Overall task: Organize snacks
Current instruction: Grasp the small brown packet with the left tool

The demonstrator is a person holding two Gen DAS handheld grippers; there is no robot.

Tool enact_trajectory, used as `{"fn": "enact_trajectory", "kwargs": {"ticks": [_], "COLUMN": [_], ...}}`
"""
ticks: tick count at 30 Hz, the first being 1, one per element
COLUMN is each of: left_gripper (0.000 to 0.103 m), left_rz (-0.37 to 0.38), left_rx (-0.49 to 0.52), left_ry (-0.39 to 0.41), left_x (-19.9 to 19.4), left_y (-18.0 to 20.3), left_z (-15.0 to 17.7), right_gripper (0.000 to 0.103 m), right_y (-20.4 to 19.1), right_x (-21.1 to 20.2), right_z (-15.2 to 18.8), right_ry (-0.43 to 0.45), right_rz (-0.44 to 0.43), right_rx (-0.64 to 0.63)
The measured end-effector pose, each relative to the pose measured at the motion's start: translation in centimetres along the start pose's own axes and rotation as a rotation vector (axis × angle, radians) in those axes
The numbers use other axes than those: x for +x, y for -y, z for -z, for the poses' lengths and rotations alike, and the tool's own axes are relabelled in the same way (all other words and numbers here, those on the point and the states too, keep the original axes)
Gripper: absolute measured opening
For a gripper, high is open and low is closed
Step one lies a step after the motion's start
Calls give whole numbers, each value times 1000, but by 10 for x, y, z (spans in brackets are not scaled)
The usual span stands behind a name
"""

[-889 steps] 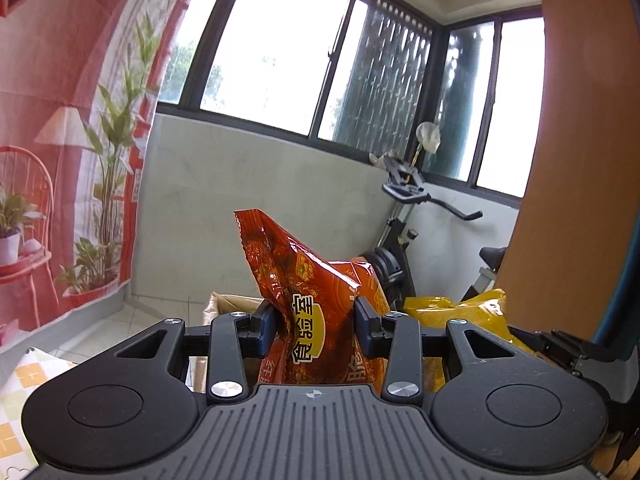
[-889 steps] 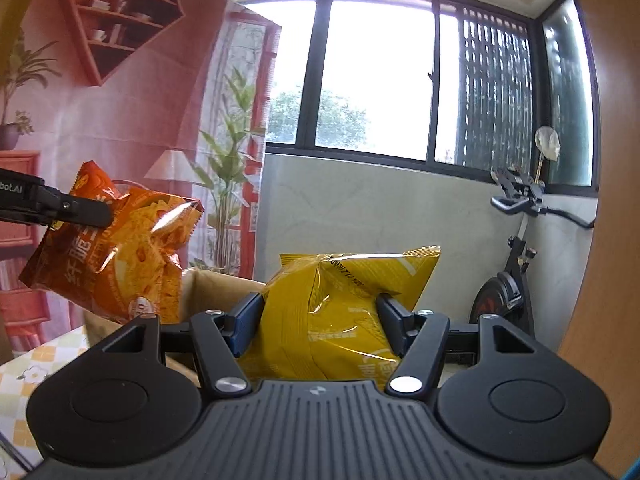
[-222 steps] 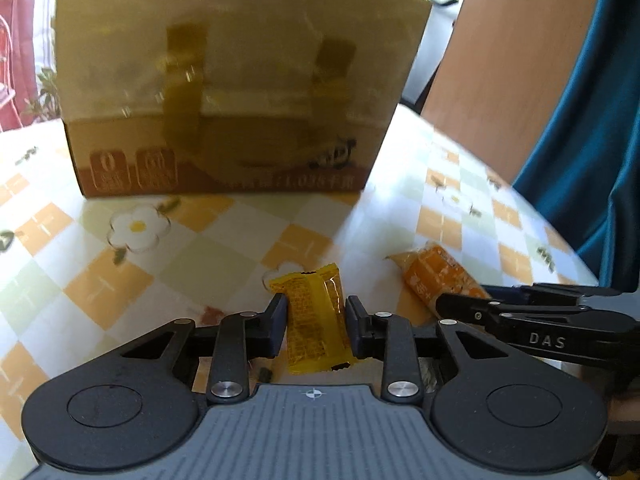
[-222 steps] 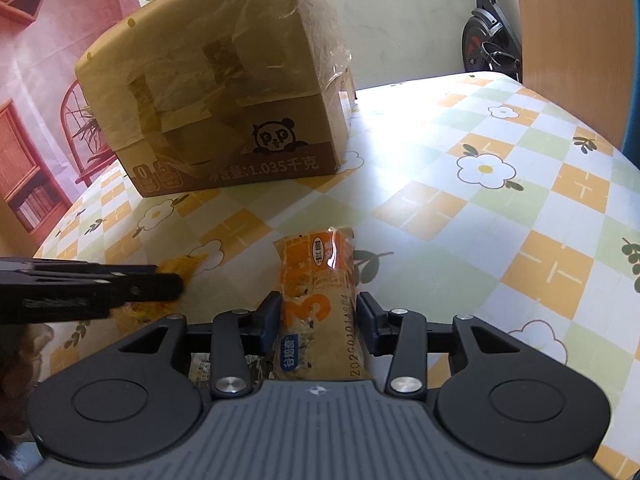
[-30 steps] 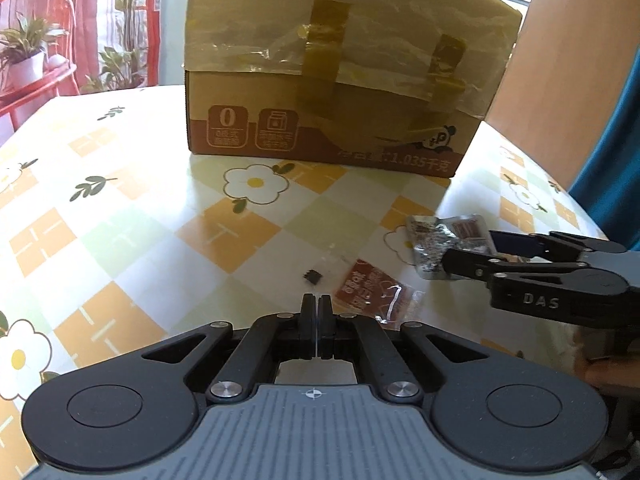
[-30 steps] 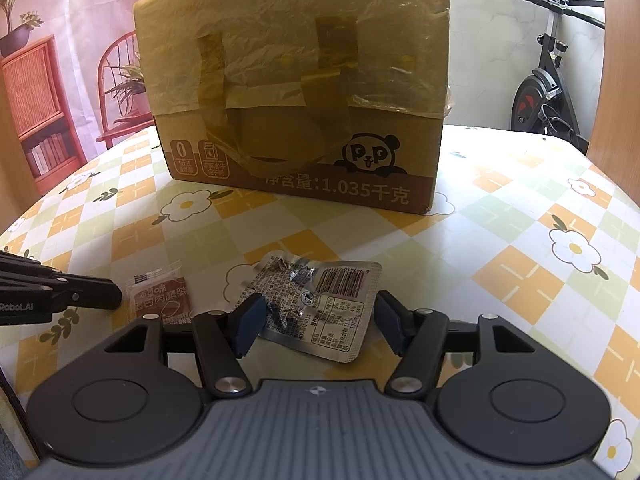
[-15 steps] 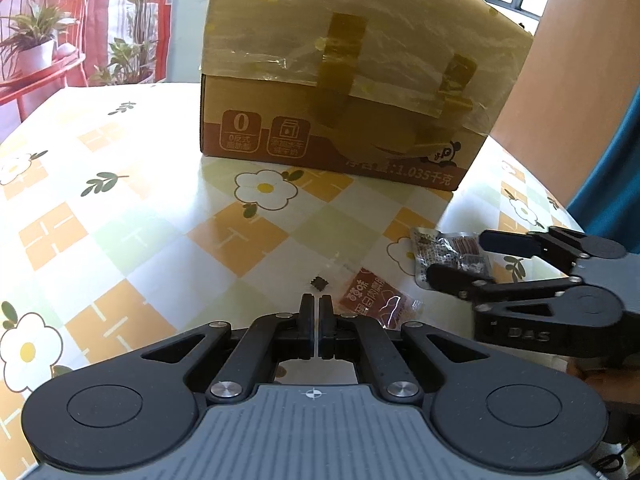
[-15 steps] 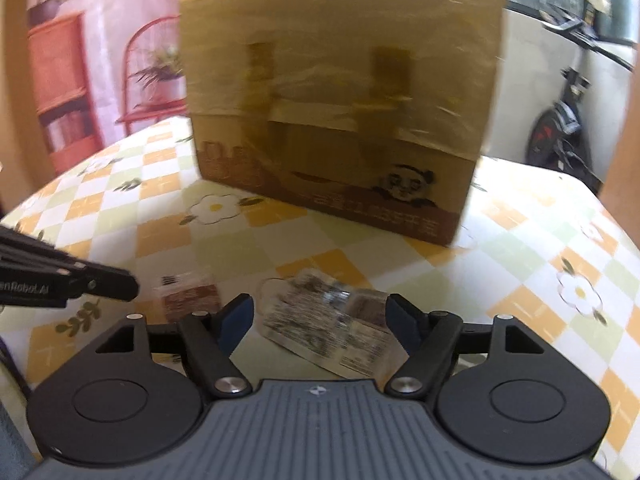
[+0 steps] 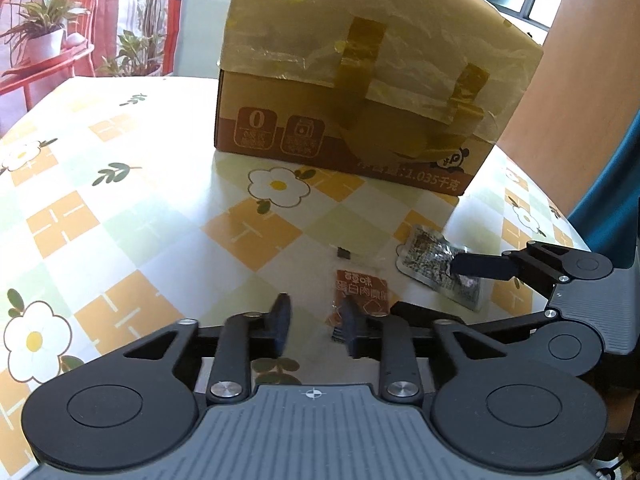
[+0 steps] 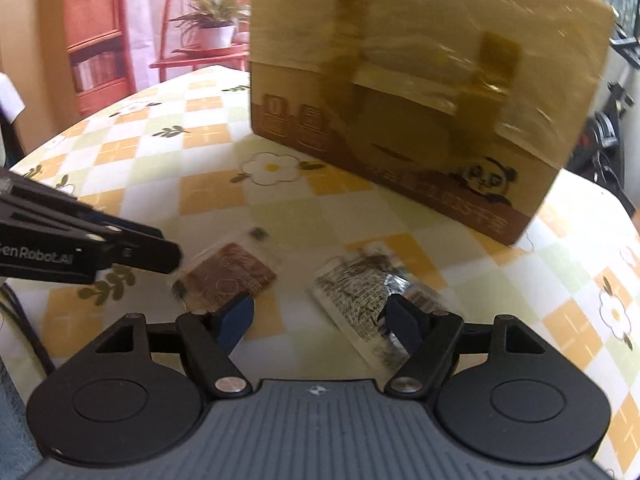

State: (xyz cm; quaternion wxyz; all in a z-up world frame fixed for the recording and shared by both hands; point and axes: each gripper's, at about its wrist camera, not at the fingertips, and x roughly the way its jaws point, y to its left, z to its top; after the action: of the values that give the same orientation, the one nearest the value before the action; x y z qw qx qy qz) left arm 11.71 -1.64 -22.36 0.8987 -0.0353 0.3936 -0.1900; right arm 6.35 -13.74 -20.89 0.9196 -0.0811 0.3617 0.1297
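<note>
left gripper (image 9: 314, 330): tilted down toward the surface (image 9: 132, 236), fingers (image 9: 280, 322) opening, a narrow gap, nothing between them
right gripper (image 10: 320, 318): tilted down, fingers (image 10: 236, 316) spread wide, gripping nothing
placing: side by side, tips near each other

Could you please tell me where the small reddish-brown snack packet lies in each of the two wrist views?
Left wrist view: the reddish-brown packet lies low, just right of centre, flat on the table, partly behind the left gripper's right finger.
Right wrist view: the same packet lies left of centre, just ahead of the right gripper's left finger.
Shared landmark: the cardboard box behind it, and the silver packet to its right.
</note>
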Motion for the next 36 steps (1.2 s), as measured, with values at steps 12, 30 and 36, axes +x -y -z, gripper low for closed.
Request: {"fn": "enact_trajectory", "kwargs": {"ticks": [12,30,36], "left_gripper": [51,37,37], "left_rz": [-10,-66,-51], "left_rx": [158,116,93], "left_ry": [-24,54,103], "left_x": [19,15,5], "left_y": [29,17,13], "left_z": [-2,-2,-5], "right_gripper": [76,76,76], "right_y": [42,56,46], "right_x": [-18,-15,-3], "right_z": [15,19,10], "right_ry": [79,86,45], "right_rz": [90,5,-51], "right_rx": [120,150,24]}}
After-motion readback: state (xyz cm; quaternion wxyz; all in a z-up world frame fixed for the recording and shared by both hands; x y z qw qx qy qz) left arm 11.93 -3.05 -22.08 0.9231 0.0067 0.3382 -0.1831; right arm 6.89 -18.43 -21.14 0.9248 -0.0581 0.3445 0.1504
